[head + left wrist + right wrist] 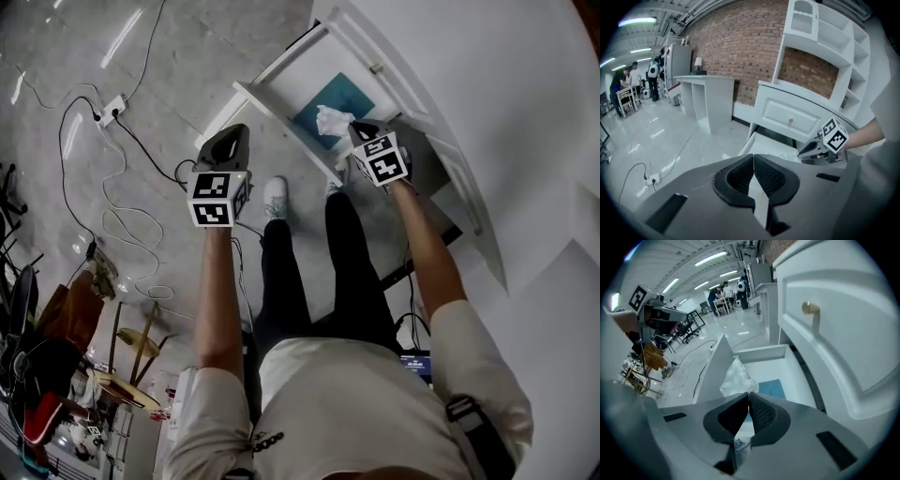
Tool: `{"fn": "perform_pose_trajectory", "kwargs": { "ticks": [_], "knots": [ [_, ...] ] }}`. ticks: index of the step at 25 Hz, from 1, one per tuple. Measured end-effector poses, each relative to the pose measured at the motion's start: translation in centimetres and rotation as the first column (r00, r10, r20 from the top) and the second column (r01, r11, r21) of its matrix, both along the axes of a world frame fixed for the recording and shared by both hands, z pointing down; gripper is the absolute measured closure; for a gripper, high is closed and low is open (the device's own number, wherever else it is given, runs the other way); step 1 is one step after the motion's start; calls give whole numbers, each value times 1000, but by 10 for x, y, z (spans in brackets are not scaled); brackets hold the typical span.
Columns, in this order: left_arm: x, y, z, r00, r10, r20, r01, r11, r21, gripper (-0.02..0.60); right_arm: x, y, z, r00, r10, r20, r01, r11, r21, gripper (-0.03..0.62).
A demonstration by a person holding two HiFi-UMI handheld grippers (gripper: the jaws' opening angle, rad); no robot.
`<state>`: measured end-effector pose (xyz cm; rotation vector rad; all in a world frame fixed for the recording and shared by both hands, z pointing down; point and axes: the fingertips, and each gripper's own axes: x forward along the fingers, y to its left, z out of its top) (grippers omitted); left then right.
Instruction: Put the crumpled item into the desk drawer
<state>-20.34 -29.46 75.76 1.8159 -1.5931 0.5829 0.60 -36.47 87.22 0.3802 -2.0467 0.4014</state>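
The crumpled item [332, 120] is a wad of white plastic or paper. My right gripper [355, 128] is shut on it and holds it over the open white desk drawer [281, 108]. In the right gripper view the crumpled item [736, 379] sticks out past the right gripper [749, 395], above the drawer's floor, where a blue sheet [772, 388] lies. My left gripper [234, 138] hangs left of the drawer front over the floor, shut with nothing in it. From the left gripper [753, 157] I see the right gripper's marker cube [833, 135] at the drawer [765, 141].
Above the open drawer is a closed drawer front with a brass knob [810, 309]. The person's white shoe [275, 198] stands just below the drawer front. Cables and a power strip [112, 109] lie on the floor at left. Another white desk [706, 96] stands further back.
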Motion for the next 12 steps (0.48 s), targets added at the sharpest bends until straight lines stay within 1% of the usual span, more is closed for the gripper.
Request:
{"fn": "perform_pose_trajectory", "kwargs": {
  "ticks": [4,7,9,12],
  "knots": [
    [-25,-6,43,999,-35,-16,34,999,-34,563,-15,-4,64,995,-58,-82,51,996,-78,585],
    [-32,-4,63,999,-43,-12,42,998,-52,563,-20,5,99,985,-119,-127,103,987,-127,585],
    [-32,-1,68,999,-46,-7,45,997,-60,563,-22,10,115,970,-185,-158,165,978,-131,585],
    [-32,5,75,999,-47,-2,47,997,-65,563,-27,16,131,940,-284,-187,263,956,-128,585]
  ]
}}
